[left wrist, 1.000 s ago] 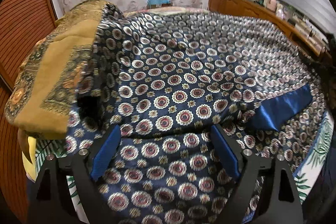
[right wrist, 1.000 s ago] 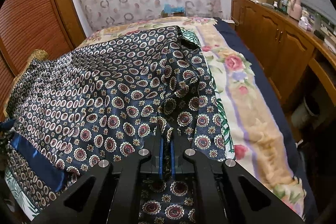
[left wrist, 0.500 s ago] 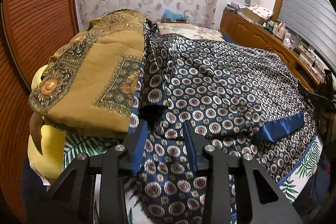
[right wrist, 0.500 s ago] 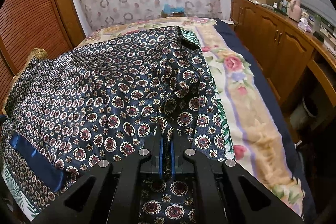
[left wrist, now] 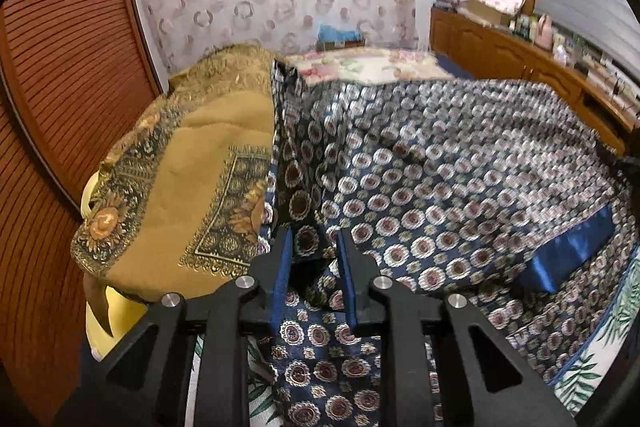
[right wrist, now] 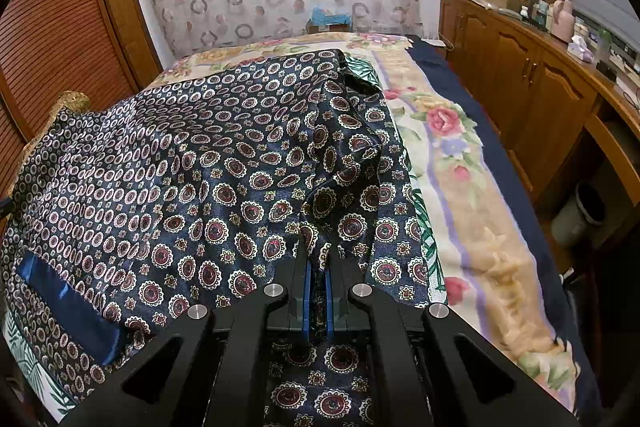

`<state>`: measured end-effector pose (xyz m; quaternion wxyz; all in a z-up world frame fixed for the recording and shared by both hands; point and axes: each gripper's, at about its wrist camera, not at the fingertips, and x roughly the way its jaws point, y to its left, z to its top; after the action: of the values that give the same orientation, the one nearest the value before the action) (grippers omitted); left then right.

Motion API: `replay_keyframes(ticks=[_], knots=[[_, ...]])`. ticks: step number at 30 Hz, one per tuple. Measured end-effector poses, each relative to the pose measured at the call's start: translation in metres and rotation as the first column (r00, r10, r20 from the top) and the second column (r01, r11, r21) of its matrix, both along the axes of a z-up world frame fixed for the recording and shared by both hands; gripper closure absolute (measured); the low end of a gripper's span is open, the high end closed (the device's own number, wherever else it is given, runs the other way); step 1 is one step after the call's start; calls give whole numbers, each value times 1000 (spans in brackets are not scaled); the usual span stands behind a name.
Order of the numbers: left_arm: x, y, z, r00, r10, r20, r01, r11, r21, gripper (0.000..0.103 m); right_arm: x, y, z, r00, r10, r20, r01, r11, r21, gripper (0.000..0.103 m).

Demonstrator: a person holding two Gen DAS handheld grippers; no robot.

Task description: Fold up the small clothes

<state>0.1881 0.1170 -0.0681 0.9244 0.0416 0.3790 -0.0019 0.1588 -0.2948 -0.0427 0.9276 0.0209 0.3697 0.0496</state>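
A navy satin garment with round medallion print (left wrist: 440, 187) lies spread over the bed; it also fills the right wrist view (right wrist: 200, 179). It has a plain blue satin band (left wrist: 568, 255), which also shows in the right wrist view (right wrist: 68, 311). My left gripper (left wrist: 312, 251) has its jaws narrowed around a raised fold at the garment's left edge, a small gap still showing. My right gripper (right wrist: 318, 267) is shut on a bunched fold at the garment's right edge and holds it lifted a little.
A mustard patterned cloth (left wrist: 188, 187) lies heaped to the left of the garment. A floral blanket (right wrist: 460, 187) covers the bed. A wooden sideboard (right wrist: 540, 87) with clutter runs along the right. A slatted wooden door (left wrist: 52, 107) stands at the left.
My left gripper has moved left to the garment's edge and its jaws have closed from wide open to narrow around a fold. My right gripper has stayed shut on the cloth.
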Motion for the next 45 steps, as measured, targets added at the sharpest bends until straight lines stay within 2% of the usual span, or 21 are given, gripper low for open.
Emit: replay_keyframes(ticks=[2, 4, 8, 14, 20, 25, 28, 32, 37, 39, 42, 44, 45], knots=[[3, 1, -5, 1000, 4, -14, -4, 1000, 12, 81, 0, 0, 0, 1000, 0, 0, 0, 1000, 0, 100], [4, 2, -6, 1000, 11, -11, -11, 1000, 24, 98, 0, 0, 0, 1000, 0, 0, 0, 1000, 0, 100], [-5, 4, 8, 999, 5, 33, -5, 1000, -28, 100, 0, 0, 0, 1000, 2, 0, -2, 1000, -6, 100], [-21, -1, 37, 995, -44, 90, 52, 994, -97, 100, -4, 9, 6, 999, 46, 12, -45, 998, -37, 102], [-39, -8, 67, 984, -90, 154, 119, 974, -191, 100, -26, 3, 48, 992, 69, 110, -72, 997, 18, 103], [-54, 3, 76, 980, -82, 179, 128, 957, -260, 100, -51, -6, 76, 984, 86, 158, -93, 995, 37, 103], [-64, 13, 72, 982, -57, 180, 105, 958, -265, 100, -69, -11, 83, 980, 101, 170, -109, 993, 39, 103], [-75, 23, 45, 992, -18, 121, 47, 968, -245, 100, -85, -16, 73, 984, 98, 148, -97, 995, -13, 103], [-75, 31, -5, 1000, 24, 1, -23, 973, -229, 100, -77, -23, 39, 997, 63, 46, -62, 998, -12, 102], [-75, 29, -15, 999, 32, -15, -34, 976, -215, 100, -71, -23, 26, 999, 51, 11, -51, 999, -11, 102], [-74, 27, -16, 999, 37, -8, -38, 977, -208, 100, -58, -20, 22, 999, 47, 9, -47, 999, -14, 101], [-74, 27, -13, 999, 37, 2, -36, 979, -202, 94, -57, -16, 23, 999, 46, 15, -46, 999, -19, 98], [-73, 25, -10, 999, 38, 9, -36, 980, -194, 84, -58, -14, 25, 999, 48, 21, -48, 999, -25, 94]])
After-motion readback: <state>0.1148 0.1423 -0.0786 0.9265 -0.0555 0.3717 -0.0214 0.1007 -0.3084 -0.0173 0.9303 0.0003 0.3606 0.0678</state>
